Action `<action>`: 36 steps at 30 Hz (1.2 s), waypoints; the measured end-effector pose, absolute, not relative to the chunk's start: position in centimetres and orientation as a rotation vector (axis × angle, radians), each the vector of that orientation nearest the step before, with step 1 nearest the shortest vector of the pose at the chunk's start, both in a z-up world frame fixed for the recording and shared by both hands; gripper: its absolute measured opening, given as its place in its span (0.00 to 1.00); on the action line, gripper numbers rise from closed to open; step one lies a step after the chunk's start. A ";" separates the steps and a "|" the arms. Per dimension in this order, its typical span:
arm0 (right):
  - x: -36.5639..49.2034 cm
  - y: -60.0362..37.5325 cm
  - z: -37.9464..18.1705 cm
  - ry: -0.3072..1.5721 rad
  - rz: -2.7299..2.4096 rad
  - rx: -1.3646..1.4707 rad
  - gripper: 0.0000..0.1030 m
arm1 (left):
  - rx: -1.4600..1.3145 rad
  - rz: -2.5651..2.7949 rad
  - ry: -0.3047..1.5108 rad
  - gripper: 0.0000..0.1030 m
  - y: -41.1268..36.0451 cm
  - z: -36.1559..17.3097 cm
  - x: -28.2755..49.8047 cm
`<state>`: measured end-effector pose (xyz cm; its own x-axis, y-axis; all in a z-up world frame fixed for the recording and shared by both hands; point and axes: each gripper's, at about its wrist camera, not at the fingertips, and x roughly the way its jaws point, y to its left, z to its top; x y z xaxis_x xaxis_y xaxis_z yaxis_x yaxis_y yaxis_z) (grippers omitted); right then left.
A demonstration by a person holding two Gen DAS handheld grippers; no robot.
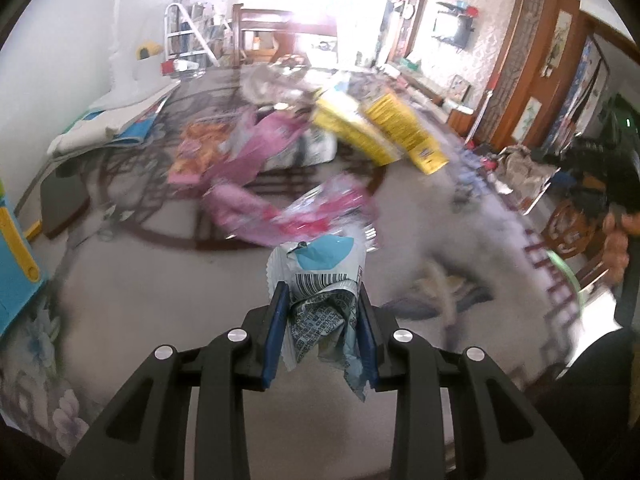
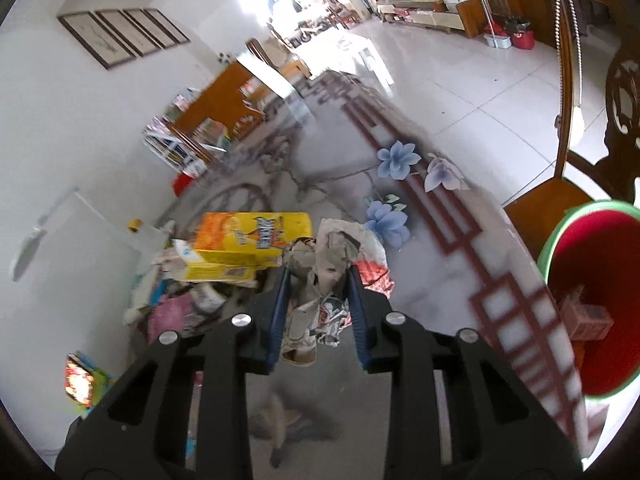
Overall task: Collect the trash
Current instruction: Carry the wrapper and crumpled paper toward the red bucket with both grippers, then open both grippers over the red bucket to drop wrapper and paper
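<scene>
On the glass counter (image 1: pixel 140 272) with its floral and red lattice print, a heap of litter lies well ahead of the left hand-held gripper (image 1: pixel 323 320): pink wrappers (image 1: pixel 256 152), an orange packet (image 1: pixel 196 148) and yellow cartons (image 1: pixel 380 128), all smeared by blur. That left hand-held gripper has its blue pads pressed narrowly against a crumpled white and blue wrapper (image 1: pixel 320 276) with a barcode, which sticks up above the fingertips and hangs down between them, clear of the counter surface. Seen from the right wrist, the right hand-held gripper (image 2: pixel 318 308) is likewise closed to a narrow gap on a wad of crumpled paper (image 2: pixel 326 272), grey and brownish with some printed scraps, bulging above the pads and trailing below them. Just behind and to the left of that wad sits a yellow box (image 2: pixel 240 244) atop more pink and white packaging. At the right edge of the same view, beside and below the counter rim, stands a red bin with a green rim (image 2: pixel 588 300), with a reddish packet lying inside it; a wooden chair (image 2: pixel 560 200) stands just beyond
</scene>
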<state>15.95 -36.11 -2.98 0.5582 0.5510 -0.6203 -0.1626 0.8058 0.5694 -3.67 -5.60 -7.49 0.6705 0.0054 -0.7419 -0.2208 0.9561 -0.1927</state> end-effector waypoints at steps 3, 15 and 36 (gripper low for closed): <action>13.8 -37.3 -1.5 0.835 0.470 0.495 0.28 | -0.298 0.051 0.798 0.29 -7.3 -5.6 -2.9; 7.0 -48.4 0.4 0.650 0.277 0.517 0.28 | -0.348 -0.296 0.759 0.29 -18.2 -1.6 4.2; 6.9 -60.5 -7.0 0.681 -0.025 0.662 0.52 | -0.255 -0.637 0.927 0.77 -37.3 -4.7 16.5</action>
<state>6.90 -60.51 -7.02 0.7845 0.1878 -0.5910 0.2300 0.7969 0.5586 16.46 -37.30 -4.71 0.4346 -0.6102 -0.6623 0.3989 0.7898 -0.4659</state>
